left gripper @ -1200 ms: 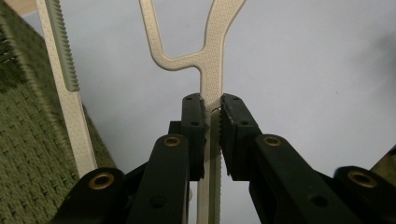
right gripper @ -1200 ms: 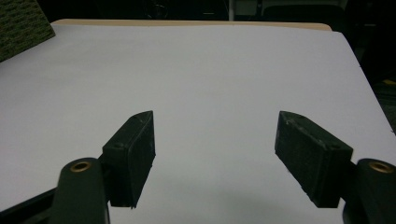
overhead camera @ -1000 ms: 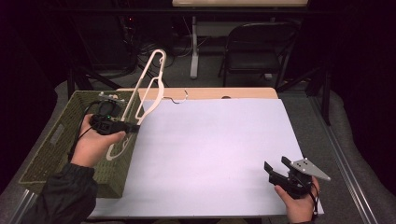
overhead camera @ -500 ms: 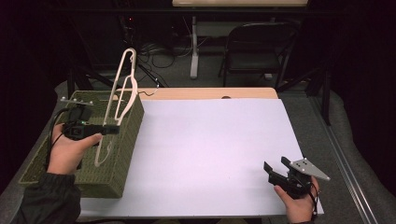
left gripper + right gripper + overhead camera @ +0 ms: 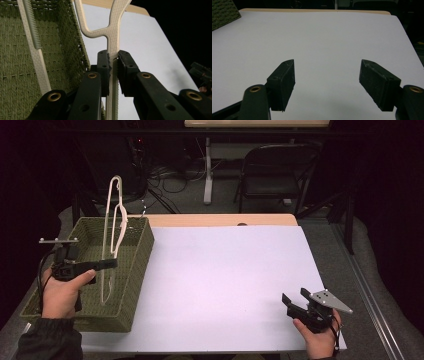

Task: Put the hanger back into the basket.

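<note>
While my left gripper clamps the cream plastic hanger upright over the green woven basket, my right gripper rests wide open on the worktop.

I see an olive-green woven basket, its weave running in fine ribbed rows across walls and floor. The hanger I hold is cream, its surface stamped all over with a small diamond texture and one bar edged in ridges. My left tool and right tool are black with brass-coloured rivets; the right carries a grey plate. The tabletop is plain white over a tan wood edge. My sleeve is black.
</note>
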`<action>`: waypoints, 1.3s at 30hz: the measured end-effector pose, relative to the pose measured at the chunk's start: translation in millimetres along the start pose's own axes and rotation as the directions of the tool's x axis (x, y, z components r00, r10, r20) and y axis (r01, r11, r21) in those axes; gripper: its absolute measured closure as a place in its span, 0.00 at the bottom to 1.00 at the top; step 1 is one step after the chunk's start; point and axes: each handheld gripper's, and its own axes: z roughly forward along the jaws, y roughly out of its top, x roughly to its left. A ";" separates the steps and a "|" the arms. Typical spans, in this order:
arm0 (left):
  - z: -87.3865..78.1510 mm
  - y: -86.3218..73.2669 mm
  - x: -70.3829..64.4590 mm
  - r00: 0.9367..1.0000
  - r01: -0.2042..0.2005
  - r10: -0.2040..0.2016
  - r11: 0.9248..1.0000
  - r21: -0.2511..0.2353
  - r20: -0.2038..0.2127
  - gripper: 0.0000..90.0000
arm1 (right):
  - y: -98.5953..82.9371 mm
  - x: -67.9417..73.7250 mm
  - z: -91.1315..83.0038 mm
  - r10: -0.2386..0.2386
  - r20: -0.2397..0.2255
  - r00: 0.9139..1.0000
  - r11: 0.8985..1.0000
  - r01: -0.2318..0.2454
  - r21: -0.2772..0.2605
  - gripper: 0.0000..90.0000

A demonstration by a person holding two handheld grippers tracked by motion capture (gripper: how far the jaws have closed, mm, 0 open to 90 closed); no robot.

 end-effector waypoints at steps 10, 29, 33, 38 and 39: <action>-3.4 -19.7 18.3 0.993 0.110 -0.105 0.990 -0.090 0.053 0.89 | 0.0 0.1 -0.3 0.001 0.000 1.000 1.000 -0.001 -0.002 0.32; 12.3 -49.8 47.4 0.928 0.354 -0.322 0.917 -0.182 0.185 0.89 | 0.0 0.4 0.7 -0.002 -0.003 1.000 1.000 0.002 0.000 0.32; 13.9 -57.4 53.3 0.914 0.387 -0.352 0.905 -0.174 0.200 0.89 | 0.0 0.1 0.7 0.000 -0.006 1.000 1.000 0.000 0.005 0.32; 10.8 -63.5 58.4 0.908 0.405 -0.373 0.896 -0.181 0.189 0.89 | 0.1 0.2 1.3 -0.002 -0.006 1.000 1.000 0.002 0.004 0.32; 10.4 -64.9 59.6 0.905 0.414 -0.380 0.892 -0.184 0.192 0.89 | 0.1 0.0 1.4 -0.001 -0.006 1.000 1.000 0.001 0.003 0.32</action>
